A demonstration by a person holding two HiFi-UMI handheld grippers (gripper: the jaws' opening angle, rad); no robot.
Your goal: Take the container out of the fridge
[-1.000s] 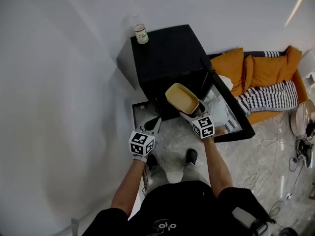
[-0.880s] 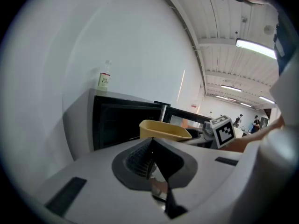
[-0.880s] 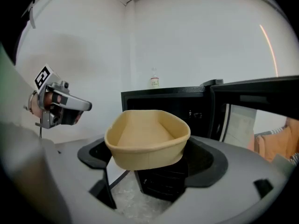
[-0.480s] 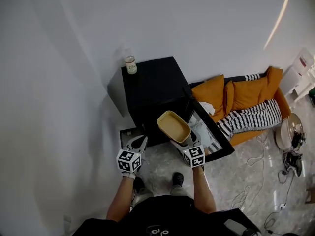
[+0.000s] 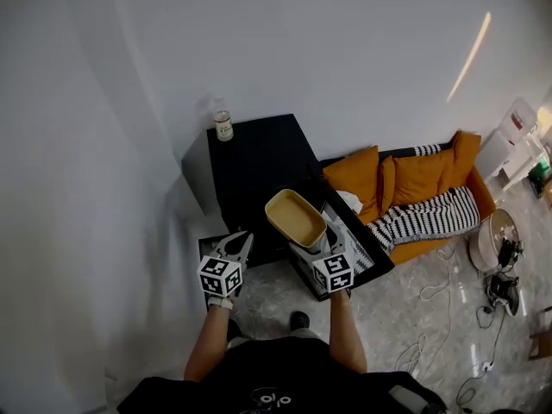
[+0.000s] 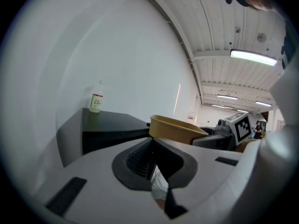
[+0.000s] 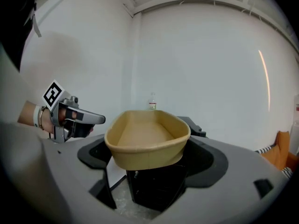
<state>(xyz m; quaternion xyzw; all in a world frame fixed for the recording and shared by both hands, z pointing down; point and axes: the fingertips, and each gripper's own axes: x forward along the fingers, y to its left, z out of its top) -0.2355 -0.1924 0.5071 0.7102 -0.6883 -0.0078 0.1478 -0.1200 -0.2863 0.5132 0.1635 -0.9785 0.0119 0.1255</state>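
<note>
White walls (image 5: 345, 59) behind, container (image 5: 295, 217) sits clamped between right gripper (image 5: 309, 236) jaws.

Lifts the tan container (image 5: 295, 216) higher in the right gripper (image 5: 304, 235), from before the black fridge (image 5: 259, 158) opening up to the level of its top. Raises the left gripper (image 5: 235, 238) alongside. Loses the open fridge door (image 5: 366, 241) from the right gripper view.

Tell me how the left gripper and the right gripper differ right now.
The right gripper is shut on the tan container, held outside the fridge; the left gripper is shut on nothing. The right gripper is by the open door, the left gripper by the fridge's opposite corner. Both point toward the fridge.
</note>
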